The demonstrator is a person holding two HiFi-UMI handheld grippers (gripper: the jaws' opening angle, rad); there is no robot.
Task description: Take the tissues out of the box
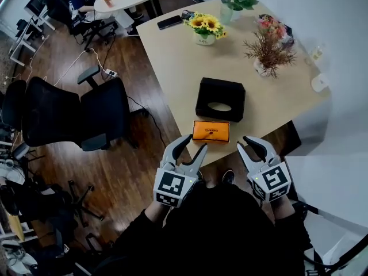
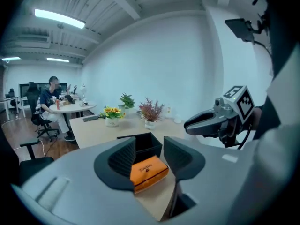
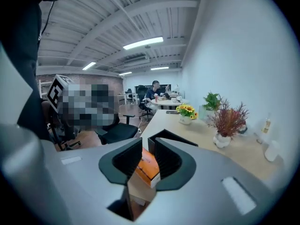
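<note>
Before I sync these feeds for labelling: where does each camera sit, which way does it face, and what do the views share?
Head view: on the person's head, facing steeply down at the table, black tissue box and orange pack; left gripper, right gripper and sleeves show.
Left gripper view: rides that gripper, facing along its parted jaws across the table; right gripper at right.
Right gripper view: rides that gripper, facing along its narrowly parted jaws down the table.
Shared: all see the orange pack.
</note>
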